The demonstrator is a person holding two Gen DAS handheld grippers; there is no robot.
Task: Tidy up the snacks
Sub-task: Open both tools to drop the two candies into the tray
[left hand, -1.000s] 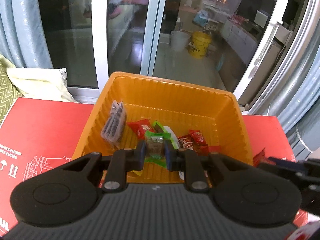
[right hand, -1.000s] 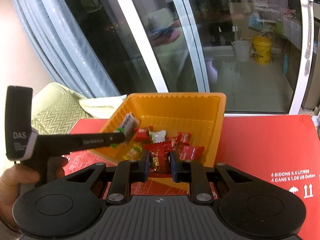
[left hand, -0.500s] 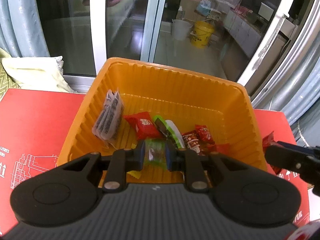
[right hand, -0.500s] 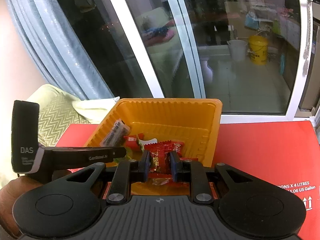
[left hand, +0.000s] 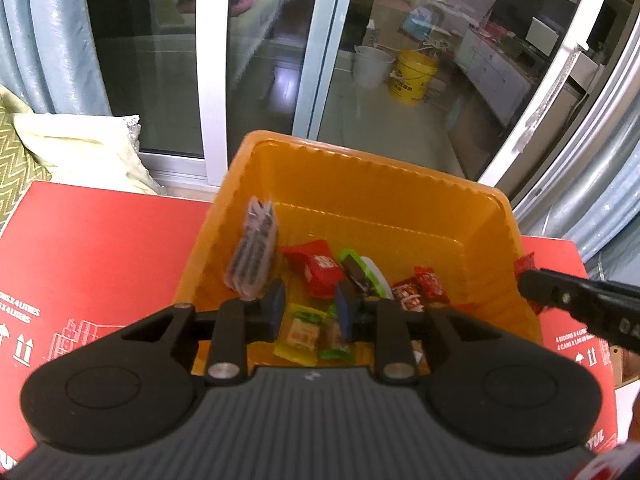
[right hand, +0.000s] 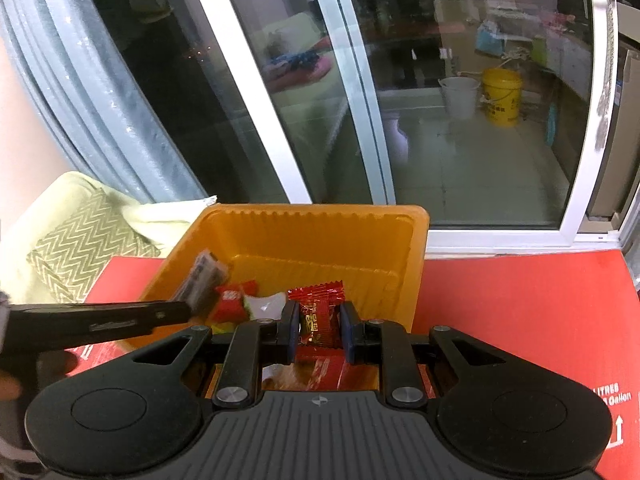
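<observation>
Both tongs hover at the orange tray (left hand: 400,184): the left gripper (left hand: 310,312) stands with its jaws apart over the near inside wall, nothing between them, and a green-wrapped snack (left hand: 334,340) lies loose on the tray floor just below beside a yellow-wrapped candy (left hand: 302,336); the right gripper (right hand: 319,334) is clamped on a red candy packet (right hand: 318,316) at the tray's near rim. Other snacks lie inside, among them a grey cracker pack (left hand: 254,256) leaning on the left wall and a red packet (left hand: 316,268) near the middle. My worry is the red candy: the hold looks to be on the thin wrapper, and if the jaws part while it sits over the rim instead of past it, it could fall outside onto the red cardboard box (left hand: 100,248). The two tools are also close together and could knock each other. Hidden from view: the tray's near wall and floor behind the gripper bodies, and the wrappers' print is too blurred to read
</observation>
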